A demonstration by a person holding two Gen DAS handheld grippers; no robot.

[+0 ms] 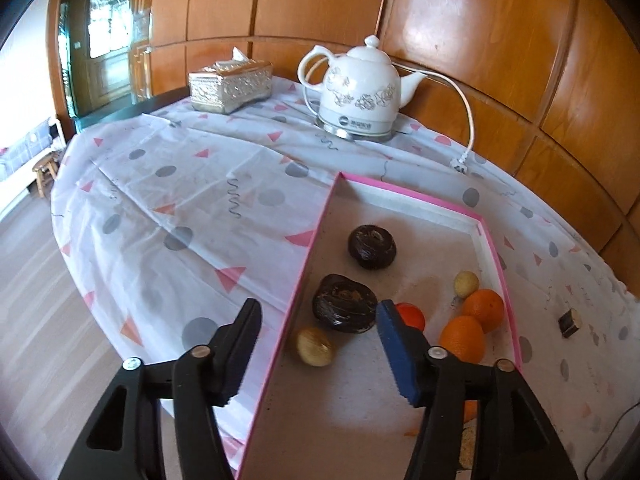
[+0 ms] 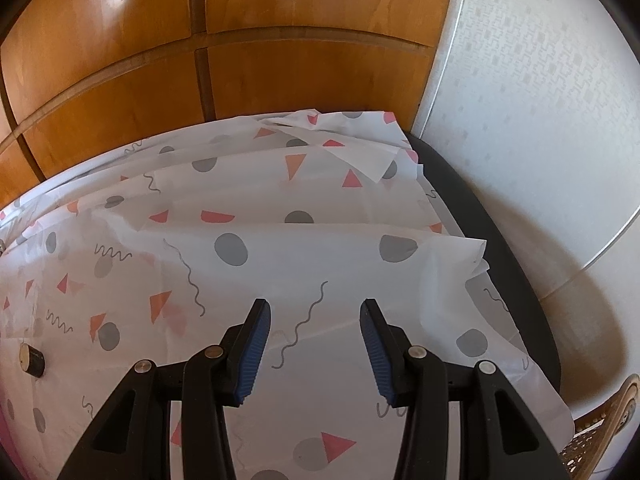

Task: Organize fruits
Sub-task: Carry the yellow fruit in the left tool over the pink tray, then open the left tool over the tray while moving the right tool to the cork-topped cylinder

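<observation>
In the left wrist view a pink-rimmed shallow box (image 1: 316,236) lies on the patterned tablecloth. In it lie two dark brown fruits (image 1: 372,247) (image 1: 344,309), two small yellowish fruits (image 1: 315,347) (image 1: 466,283), two oranges (image 1: 483,309) (image 1: 462,338) and a small red-orange fruit (image 1: 412,316) partly behind my right finger. My left gripper (image 1: 318,308) is open and empty, low over the box's near left side, just short of the nearer dark fruit. My right gripper (image 2: 315,312) is open and empty over bare tablecloth.
A white kettle (image 1: 360,92) with a cord and plug (image 1: 460,164) and a silver tissue box (image 1: 230,85) stand at the table's back. A small dark wooden block (image 1: 569,323) (image 2: 32,359) lies right of the box. Wood panelling backs the table; its edge drops off at left.
</observation>
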